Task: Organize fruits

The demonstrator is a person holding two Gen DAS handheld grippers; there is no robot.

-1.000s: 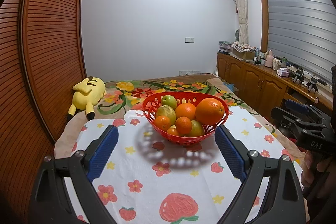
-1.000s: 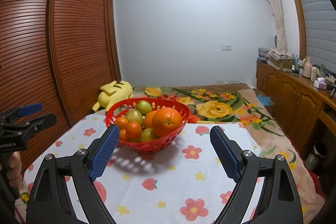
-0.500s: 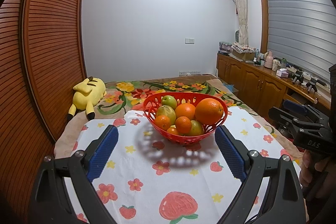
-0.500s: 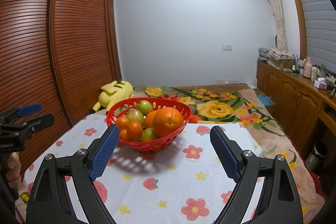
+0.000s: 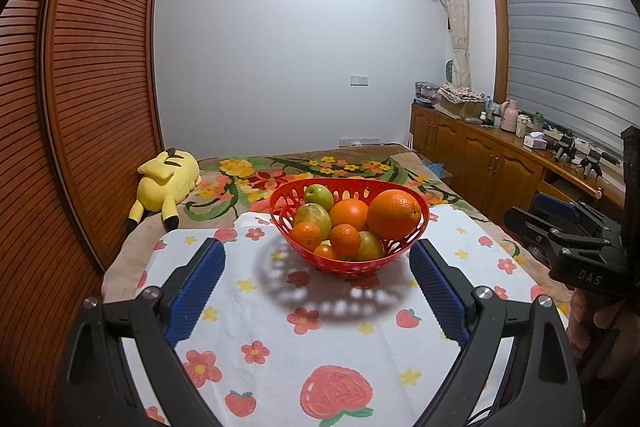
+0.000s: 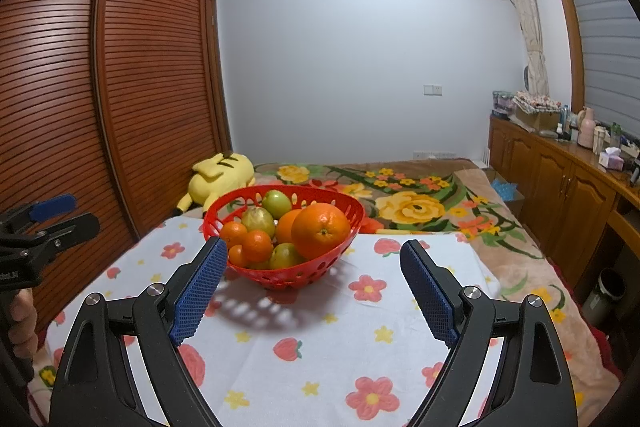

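A red perforated basket stands on a white flowered cloth and holds a large orange, several smaller oranges and several green fruits. It also shows in the right wrist view, with the large orange at its front right. My left gripper is open and empty, just in front of the basket. My right gripper is open and empty, its left fingertip close to the basket's near left rim. Each gripper shows at the edge of the other's view.
A yellow plush toy lies on the flowered blanket behind the cloth on the left. A slatted wooden wardrobe runs along the left. A wooden cabinet with clutter stands on the right.
Both grippers have edged slightly nearer the basket. Nothing was taken hold of; the fruits have not moved.
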